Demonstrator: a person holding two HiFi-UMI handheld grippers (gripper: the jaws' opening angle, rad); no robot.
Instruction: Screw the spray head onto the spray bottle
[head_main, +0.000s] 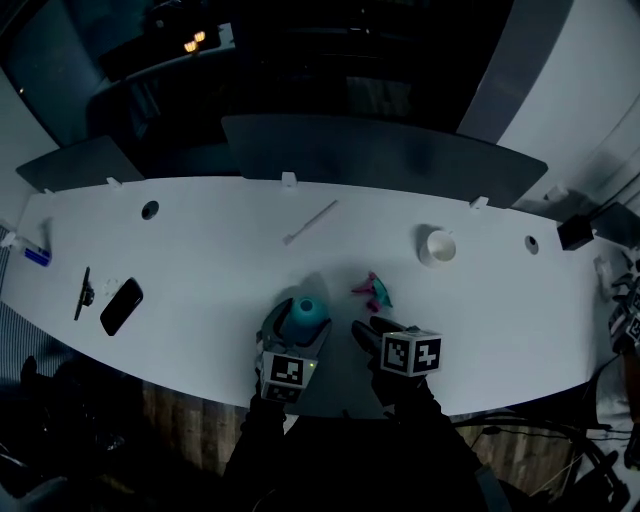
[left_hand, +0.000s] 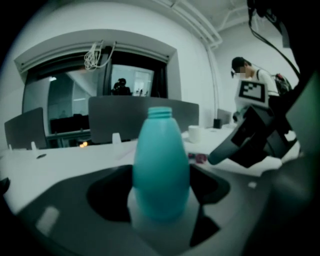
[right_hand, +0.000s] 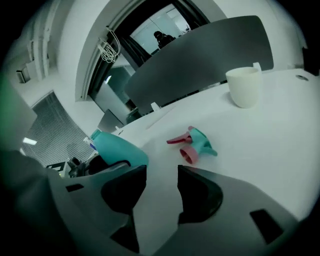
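A teal spray bottle stands upright near the table's front edge, its threaded neck bare at the top. My left gripper is shut on the bottle's body, one jaw on each side. The teal and pink spray head lies on its side on the white table, a little behind and to the right of the bottle. My right gripper is beside the bottle on its right, short of the spray head. The jaws of this right gripper are open, with only bare table between them.
A white cup stands farther back on the right. A white stick lies mid-table at the back. A black phone and a dark pen lie at the left. Grey partition screens line the far edge.
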